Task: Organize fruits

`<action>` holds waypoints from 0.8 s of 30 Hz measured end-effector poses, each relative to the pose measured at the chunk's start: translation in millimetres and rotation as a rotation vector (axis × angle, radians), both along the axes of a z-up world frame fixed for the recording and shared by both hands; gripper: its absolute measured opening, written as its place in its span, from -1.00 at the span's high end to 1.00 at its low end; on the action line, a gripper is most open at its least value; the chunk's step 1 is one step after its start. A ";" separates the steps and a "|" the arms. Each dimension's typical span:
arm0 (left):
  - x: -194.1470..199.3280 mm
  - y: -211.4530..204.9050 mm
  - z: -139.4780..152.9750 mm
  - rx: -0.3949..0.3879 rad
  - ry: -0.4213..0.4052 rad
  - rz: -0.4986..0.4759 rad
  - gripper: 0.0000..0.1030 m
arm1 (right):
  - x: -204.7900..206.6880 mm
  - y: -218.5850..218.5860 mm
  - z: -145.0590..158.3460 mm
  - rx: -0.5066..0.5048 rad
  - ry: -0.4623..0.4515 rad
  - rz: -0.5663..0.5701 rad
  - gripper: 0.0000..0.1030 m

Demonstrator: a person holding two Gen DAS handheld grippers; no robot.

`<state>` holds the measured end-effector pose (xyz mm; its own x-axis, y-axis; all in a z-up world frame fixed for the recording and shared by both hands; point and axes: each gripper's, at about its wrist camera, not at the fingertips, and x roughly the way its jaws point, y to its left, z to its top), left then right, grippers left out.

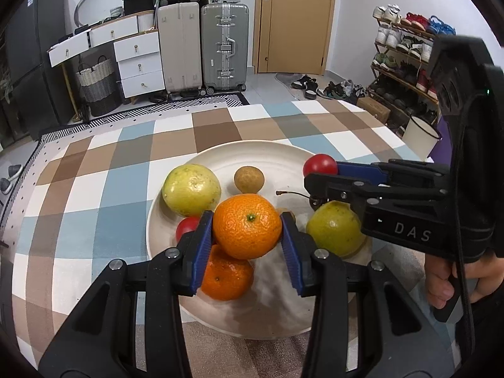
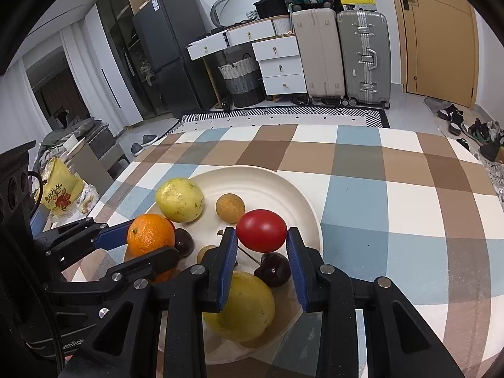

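Observation:
A white plate on the checked tablecloth holds several fruits. My left gripper is shut on an orange and holds it above a second orange. My right gripper is shut on a red tomato, above a dark cherry and a yellow-green fruit. Another yellow-green fruit, a small brown fruit and a second red tomato lie on the plate. The right gripper also shows in the left wrist view, and the left gripper in the right wrist view.
The checked tablecloth stretches to the right of the plate. A white mug stands at the table's far right edge. A yellow bag lies off the table's left side. Suitcases and drawers stand against the far wall.

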<state>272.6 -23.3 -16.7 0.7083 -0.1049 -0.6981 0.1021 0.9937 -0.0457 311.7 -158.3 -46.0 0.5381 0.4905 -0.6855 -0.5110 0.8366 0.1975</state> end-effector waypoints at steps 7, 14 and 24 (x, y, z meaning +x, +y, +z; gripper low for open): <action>2.2 1.9 -2.0 -0.014 0.017 -0.003 0.24 | -2.1 0.2 2.6 -0.002 -0.013 -0.002 0.36; 1.8 11.7 2.5 -0.078 0.031 -0.002 -0.10 | -3.8 -7.2 12.9 0.016 -0.038 -0.019 -0.11; -10.9 17.1 24.1 -0.069 -0.027 0.016 -1.00 | -11.2 -17.6 35.4 0.029 -0.098 -0.044 -0.94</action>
<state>261.7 -6.2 7.4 0.7286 -0.1405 -0.6704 0.0880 0.9898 -0.1118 300.5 -176.0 -10.6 0.6233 0.4840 -0.6142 -0.4924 0.8531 0.1725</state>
